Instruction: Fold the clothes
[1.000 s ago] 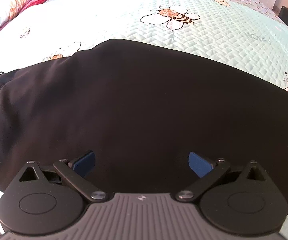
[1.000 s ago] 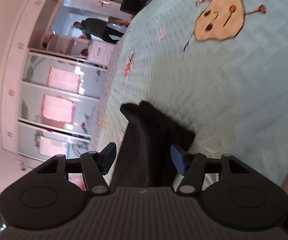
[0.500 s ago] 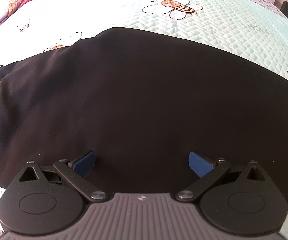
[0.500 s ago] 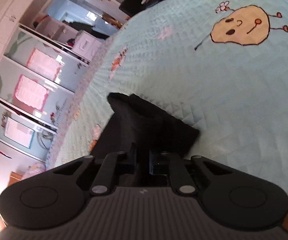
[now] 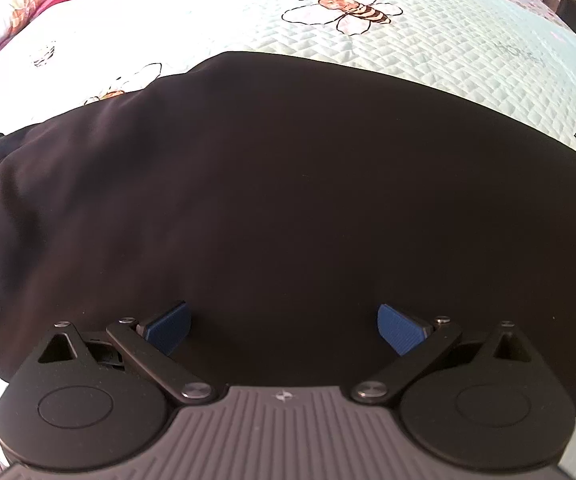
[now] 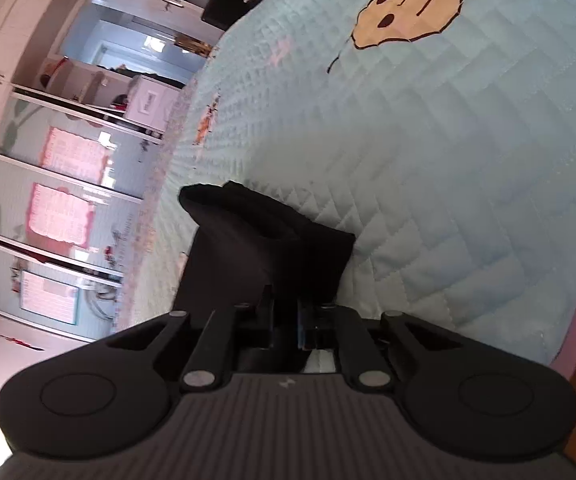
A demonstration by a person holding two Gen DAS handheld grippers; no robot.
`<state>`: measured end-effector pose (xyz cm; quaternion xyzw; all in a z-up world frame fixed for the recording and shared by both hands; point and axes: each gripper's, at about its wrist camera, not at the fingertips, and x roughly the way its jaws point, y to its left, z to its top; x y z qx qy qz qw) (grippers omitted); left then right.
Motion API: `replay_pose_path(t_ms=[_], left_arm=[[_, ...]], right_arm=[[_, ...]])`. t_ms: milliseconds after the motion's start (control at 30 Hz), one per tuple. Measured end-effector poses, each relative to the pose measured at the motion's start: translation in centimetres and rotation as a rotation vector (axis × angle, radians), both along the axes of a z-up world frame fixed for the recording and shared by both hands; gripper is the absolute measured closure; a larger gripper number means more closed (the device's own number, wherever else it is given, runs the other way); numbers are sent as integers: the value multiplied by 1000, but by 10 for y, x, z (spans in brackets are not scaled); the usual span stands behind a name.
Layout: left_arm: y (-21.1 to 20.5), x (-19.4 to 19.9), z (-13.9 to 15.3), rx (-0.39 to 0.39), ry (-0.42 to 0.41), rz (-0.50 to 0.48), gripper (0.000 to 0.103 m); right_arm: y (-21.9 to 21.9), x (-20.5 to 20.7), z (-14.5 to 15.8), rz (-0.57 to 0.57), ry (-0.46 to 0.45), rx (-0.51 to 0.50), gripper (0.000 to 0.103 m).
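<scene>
A pale green quilted bedspread (image 5: 467,52) printed with cartoon bees stretches beyond both sets of fingers. The left gripper (image 5: 284,330) hovers with blue pads spread wide over a smooth black garment (image 5: 288,184) lying flat. The right gripper (image 6: 286,320) pinches a bunched black end (image 6: 264,232).

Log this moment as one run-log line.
task: fold clothes | left gripper: open, over black garment | right gripper: shut on black garment end | surface: bee-print quilt
</scene>
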<state>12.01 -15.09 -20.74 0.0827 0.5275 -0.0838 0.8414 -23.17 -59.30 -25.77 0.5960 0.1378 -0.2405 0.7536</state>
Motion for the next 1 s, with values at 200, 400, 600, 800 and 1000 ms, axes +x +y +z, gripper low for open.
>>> replay_pose_path(t_ms=[200, 400, 600, 800, 1000], left_arm=[[0, -7, 4, -4, -16, -18, 0], [-2, -16, 11, 12, -39, -50, 0], [-9, -20, 13, 40, -40, -78, 0], [-4, -17, 1, 12, -5, -90, 0], [2, -11, -4, -16, -3, -103, 0]], right_arm=[[5, -15, 20, -52, 16, -44, 78], [25, -18, 62, -53, 34, -195, 71], [49, 38, 64, 195, 86, -251, 44], [48, 81, 29, 341, 170, -152, 84], [63, 77, 73, 333, 180, -274, 69]])
